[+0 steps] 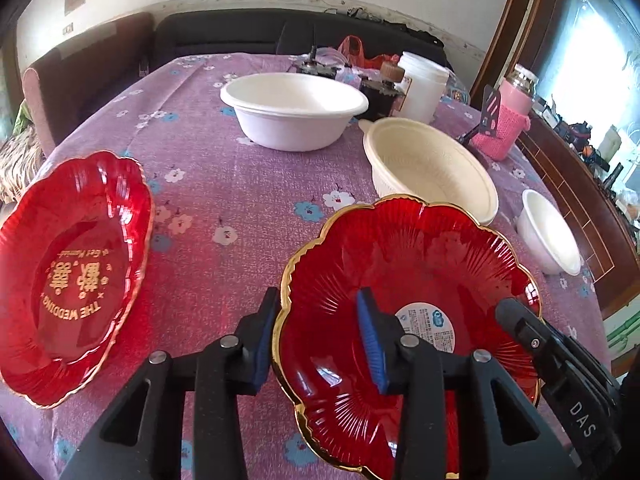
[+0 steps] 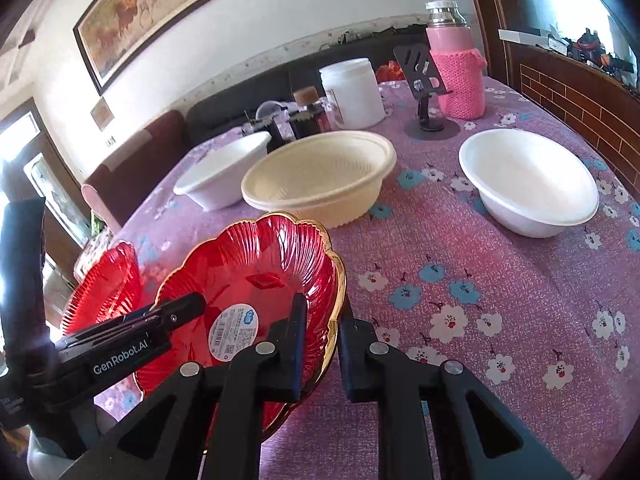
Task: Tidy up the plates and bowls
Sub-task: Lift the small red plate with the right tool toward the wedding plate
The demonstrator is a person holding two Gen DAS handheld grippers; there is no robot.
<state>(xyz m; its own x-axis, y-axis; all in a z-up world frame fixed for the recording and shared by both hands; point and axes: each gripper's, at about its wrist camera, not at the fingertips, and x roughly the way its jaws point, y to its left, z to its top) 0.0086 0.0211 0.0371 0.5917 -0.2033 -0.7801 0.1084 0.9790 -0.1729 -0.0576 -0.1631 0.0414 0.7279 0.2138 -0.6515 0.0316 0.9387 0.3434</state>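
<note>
Two red scalloped plates with gilt rims were seen on the counter (image 1: 248,184), which was covered with a purple flowered cloth. The near plate (image 1: 416,280) was tilted, its far rim raised toward the cream bowl (image 1: 432,168) just behind it, and a round paper label was stuck at its centre. Its left rim was gripped between the blue pads of the left tongs (image 1: 320,344), narrowed onto it; its right rim was pinched by the right tongs (image 2: 324,340), closed almost fully on it. The second red plate (image 1: 76,276), printed with gold lettering, was laid apart to the left. Three empty bowls were ranged beyond: a large white bowl (image 1: 294,116) farthest back, the ribbed cream one in the middle, and a small white bowl (image 2: 528,180) off to the right. Behind them, a white tub (image 2: 354,92), a pink knit-sleeved flask (image 2: 456,64), a black phone stand (image 2: 428,92) and dark jars were crowded along the far edge.
</note>
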